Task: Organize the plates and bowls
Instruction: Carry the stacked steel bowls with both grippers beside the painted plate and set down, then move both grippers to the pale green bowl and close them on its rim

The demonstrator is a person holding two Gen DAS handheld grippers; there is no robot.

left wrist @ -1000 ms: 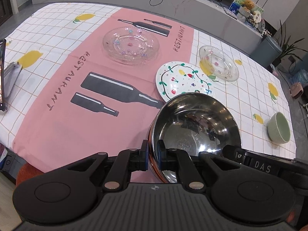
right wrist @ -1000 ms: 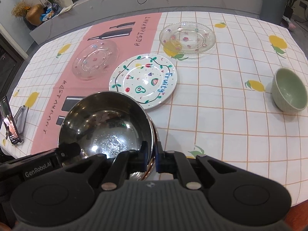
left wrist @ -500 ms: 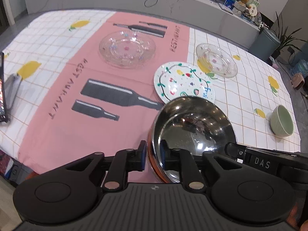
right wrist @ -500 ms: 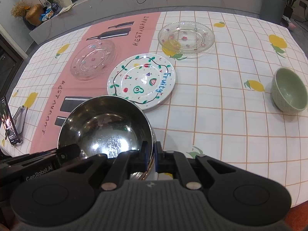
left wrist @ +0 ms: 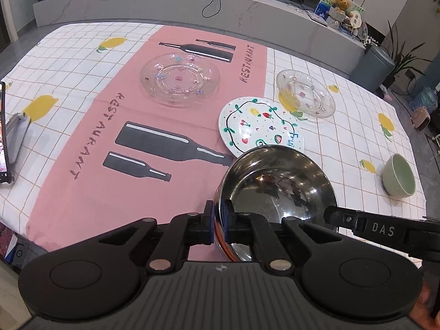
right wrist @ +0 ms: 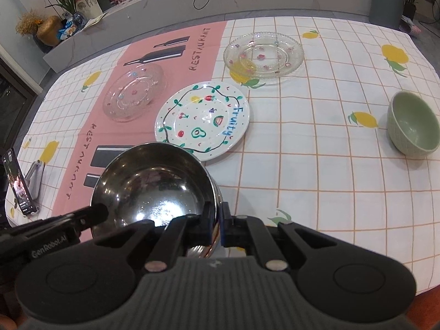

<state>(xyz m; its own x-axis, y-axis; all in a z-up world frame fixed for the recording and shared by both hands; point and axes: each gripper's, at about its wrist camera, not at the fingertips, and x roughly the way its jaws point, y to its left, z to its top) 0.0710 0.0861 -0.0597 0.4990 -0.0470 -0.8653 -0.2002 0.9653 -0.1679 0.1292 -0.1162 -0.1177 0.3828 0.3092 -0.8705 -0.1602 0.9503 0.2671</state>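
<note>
The right gripper (right wrist: 216, 227) pinches the near right rim of a shiny round stainless-steel bowl (right wrist: 154, 189), one finger inside, one outside. The left gripper (right wrist: 96, 213) reaches in from the left to the opposite rim, though its grip there is hard to make out. Beyond the bowl lies a white fruit-painted plate (right wrist: 202, 117), flanked by two clear glass plates (right wrist: 134, 92) (right wrist: 264, 53). A pale green ceramic bowl (right wrist: 414, 126) sits well apart, right.

Shiny steel bowl (left wrist: 277, 189) (upright, empty) overlapping fruit-painted plate (left wrist: 258, 126)
</note>
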